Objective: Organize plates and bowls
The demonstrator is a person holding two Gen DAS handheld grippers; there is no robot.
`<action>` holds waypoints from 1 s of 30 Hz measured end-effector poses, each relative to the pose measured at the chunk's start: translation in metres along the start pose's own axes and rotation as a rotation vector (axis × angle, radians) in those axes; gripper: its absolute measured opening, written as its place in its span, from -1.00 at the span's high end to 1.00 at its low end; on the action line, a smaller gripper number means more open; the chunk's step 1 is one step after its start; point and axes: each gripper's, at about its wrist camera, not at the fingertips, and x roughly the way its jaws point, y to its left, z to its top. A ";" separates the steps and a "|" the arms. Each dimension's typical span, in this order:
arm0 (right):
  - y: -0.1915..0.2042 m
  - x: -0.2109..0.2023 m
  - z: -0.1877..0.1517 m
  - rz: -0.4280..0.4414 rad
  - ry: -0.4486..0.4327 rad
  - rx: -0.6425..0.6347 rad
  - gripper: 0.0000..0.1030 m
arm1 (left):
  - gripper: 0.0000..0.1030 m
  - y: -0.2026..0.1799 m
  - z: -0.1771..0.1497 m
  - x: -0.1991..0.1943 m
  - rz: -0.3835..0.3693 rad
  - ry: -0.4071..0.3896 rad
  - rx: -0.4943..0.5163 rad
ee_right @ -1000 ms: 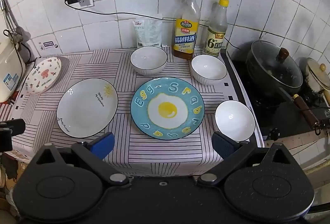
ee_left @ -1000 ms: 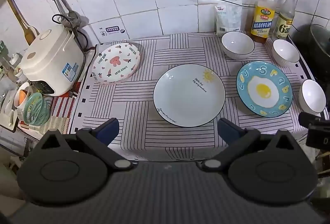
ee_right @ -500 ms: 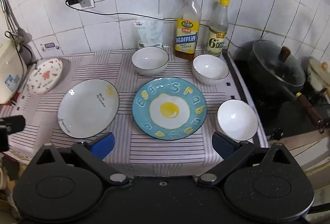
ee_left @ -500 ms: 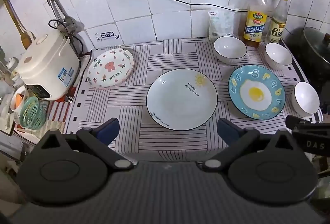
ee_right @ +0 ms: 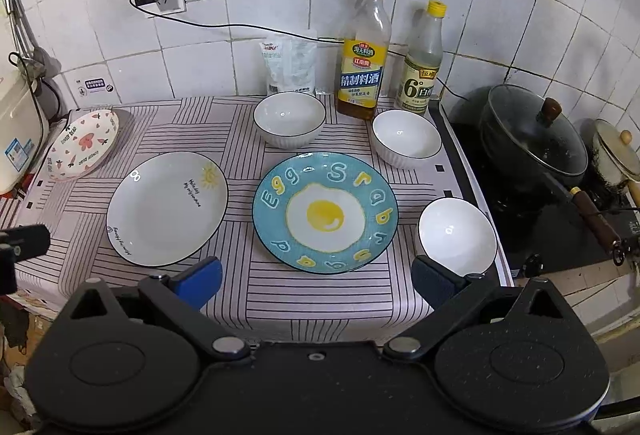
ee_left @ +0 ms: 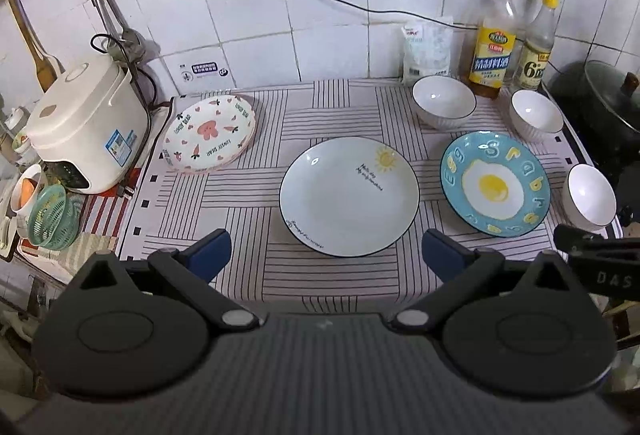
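Three plates lie in a row on the striped cloth: a pink patterned plate at the left, a white sun plate in the middle, a blue egg plate at the right. Three white bowls sit near the egg plate: one behind, one at the back right, one at the front right. My left gripper is open and empty, above the front edge before the sun plate. My right gripper is open and empty before the egg plate.
A rice cooker stands at the left. Two bottles and a bag line the tiled wall. A black lidded pot sits on the stove at the right. A green basket sits low at the left.
Both grippers have pulled back and a little higher from the counter, so the dishes look smaller. No dish has moved. Both grippers stay open.
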 end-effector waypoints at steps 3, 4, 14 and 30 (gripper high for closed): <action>0.002 0.000 -0.001 -0.008 -0.005 -0.012 -0.98 | -1.00 0.002 -0.001 0.002 -0.010 0.003 -0.010; 0.002 0.001 -0.001 -0.009 -0.006 -0.014 -0.98 | -1.00 0.003 -0.002 0.003 -0.010 0.009 -0.014; 0.004 0.004 -0.001 -0.007 -0.007 -0.026 -0.98 | -1.00 0.006 -0.005 0.007 -0.005 -0.013 -0.012; -0.001 0.005 0.000 -0.014 -0.017 -0.007 -0.98 | -0.96 -0.008 -0.001 0.008 -0.033 -0.034 0.001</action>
